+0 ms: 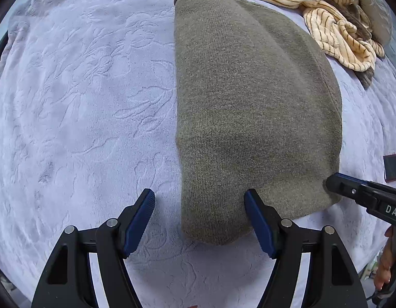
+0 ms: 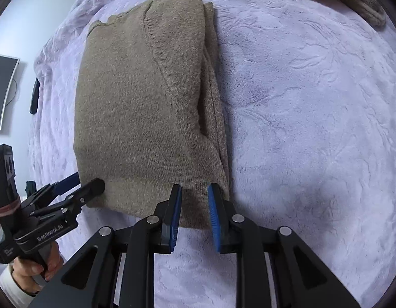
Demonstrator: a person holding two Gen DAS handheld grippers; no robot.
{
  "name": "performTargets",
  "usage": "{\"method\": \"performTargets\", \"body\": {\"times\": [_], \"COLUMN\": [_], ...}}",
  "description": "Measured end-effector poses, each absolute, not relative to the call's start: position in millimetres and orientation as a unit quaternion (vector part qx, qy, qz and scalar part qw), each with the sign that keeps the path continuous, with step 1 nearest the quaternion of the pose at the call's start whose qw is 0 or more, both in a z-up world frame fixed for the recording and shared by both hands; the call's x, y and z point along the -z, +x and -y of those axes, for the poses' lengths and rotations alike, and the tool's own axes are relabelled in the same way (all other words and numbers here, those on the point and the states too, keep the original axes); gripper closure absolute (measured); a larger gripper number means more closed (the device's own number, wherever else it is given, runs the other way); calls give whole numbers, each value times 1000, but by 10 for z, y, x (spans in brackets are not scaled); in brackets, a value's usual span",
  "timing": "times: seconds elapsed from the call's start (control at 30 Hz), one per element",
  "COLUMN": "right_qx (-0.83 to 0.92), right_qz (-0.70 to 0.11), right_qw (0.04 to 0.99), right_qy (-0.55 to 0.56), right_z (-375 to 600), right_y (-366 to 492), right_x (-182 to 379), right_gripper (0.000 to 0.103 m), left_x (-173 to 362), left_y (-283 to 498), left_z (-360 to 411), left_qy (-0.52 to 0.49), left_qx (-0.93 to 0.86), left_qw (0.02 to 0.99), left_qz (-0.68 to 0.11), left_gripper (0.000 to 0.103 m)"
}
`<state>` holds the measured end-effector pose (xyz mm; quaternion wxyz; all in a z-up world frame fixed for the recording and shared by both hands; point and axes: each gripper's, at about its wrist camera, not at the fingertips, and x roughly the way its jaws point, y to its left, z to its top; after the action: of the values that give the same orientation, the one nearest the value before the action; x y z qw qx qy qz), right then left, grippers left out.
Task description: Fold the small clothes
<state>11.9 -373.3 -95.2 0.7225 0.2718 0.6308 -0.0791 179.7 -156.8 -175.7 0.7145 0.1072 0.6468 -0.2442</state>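
Folded sweater (image 1: pixel 249 107) runs lengthwise ahead; my left tongs (image 1: pixel 199 200) open astride its near-left corner, right tongs (image 2: pixel 194 192) narrowed, unclamped, over near-right.

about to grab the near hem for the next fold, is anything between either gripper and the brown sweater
Nothing visible. The left gripper stands open astride the near left corner of the brown sweater, and the right gripper has its narrow jaws over the near right corner. The striped clothes lie beyond it on the blanket.

Lavender embossed plush blanket (image 2: pixel 313 97) covers the surface. Beyond its left edge: pale wall (image 2: pixel 57 5) bearing a dark screen (image 2: pixel 4 89).
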Motion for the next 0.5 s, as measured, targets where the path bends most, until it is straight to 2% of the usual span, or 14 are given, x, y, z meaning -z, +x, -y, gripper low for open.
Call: {"method": "performTargets", "body": {"times": [0.07,0.13,0.2,0.27,0.3,0.33,0.5], "right_qx": [79,80,83,86,89,94,101], "right_qz": [-631,-629,-626,-624,-624,-625,-622], "right_qw": [722,722,721,721,722,723,726], "right_qy": [274,278,283,288,286,280,275], "right_z": [3737,3741,3760,3756,3744,3736,3733], "right_y": [70,23,10,-31,-37,-60,-74], "right_x": [922,877,840,800,778,748,664], "right_gripper": [79,79,73,62,49,41,41], "left_x": [1767,1776,1787,1787,1786,1784,1758], "left_y": [1794,1768,1755,1741,1738,1737,1762], "left_z": [1554,1520,1476,1427,1417,1413,1387], "left_qy": [114,116,109,106,106,107,106], "left_qx": [234,227,223,220,219,219,220], "left_qw": [717,721,720,720,719,719,721], "left_qz": [-646,-644,-648,-650,-650,-651,-649], "left_gripper": [4,3,3,3,3,3,3]}}
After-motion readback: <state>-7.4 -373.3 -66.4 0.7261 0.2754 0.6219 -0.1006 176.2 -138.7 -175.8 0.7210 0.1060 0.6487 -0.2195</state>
